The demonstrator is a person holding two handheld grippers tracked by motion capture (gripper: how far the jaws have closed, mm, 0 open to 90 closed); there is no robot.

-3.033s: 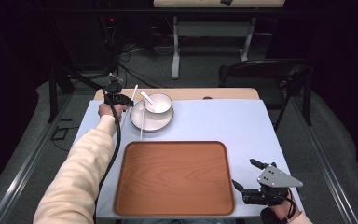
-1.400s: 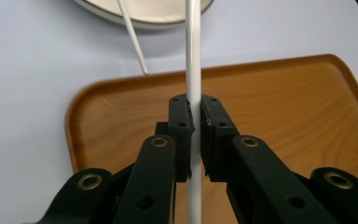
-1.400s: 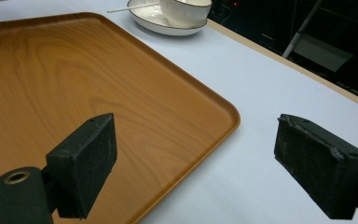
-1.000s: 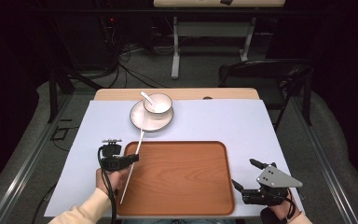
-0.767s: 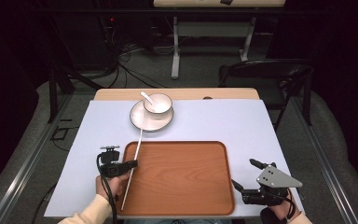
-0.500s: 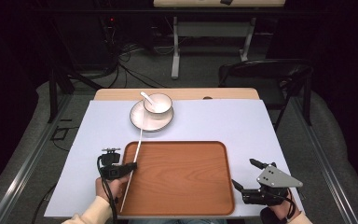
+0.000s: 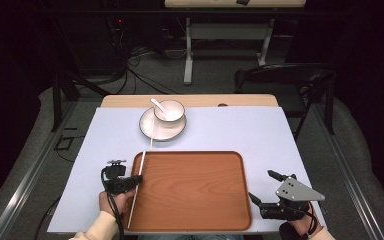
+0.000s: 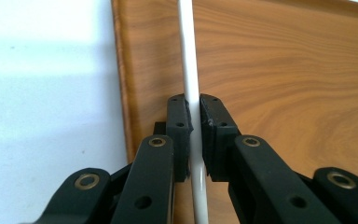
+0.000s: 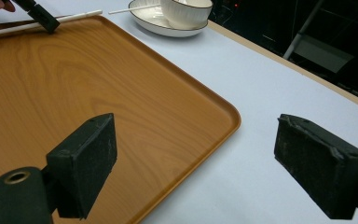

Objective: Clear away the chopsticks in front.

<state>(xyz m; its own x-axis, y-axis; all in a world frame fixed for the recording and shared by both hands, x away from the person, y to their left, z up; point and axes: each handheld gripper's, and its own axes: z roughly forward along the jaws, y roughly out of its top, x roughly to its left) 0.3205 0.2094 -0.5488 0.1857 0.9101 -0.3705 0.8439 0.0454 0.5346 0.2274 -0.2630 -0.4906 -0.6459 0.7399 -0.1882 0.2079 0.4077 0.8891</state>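
White and slender, the plastic chopstick (image 8: 189, 70) lies lengthwise along the brown wooden tray's (image 7: 195, 200) left rim, pinched in our left tongs (image 7: 139, 180), while our right tongs (image 9: 196, 163) gape wide, well apart beside the tray's right edge.

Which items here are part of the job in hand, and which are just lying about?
In the job:
- white chopstick, clamped in the left tongs
- wooden tray, over whose left edge the chopstick lies

Lying about:
- plate with bowl and spoon at the far side of the table
- second chopstick beside the plate
- right tongs, open, idle beside the tray
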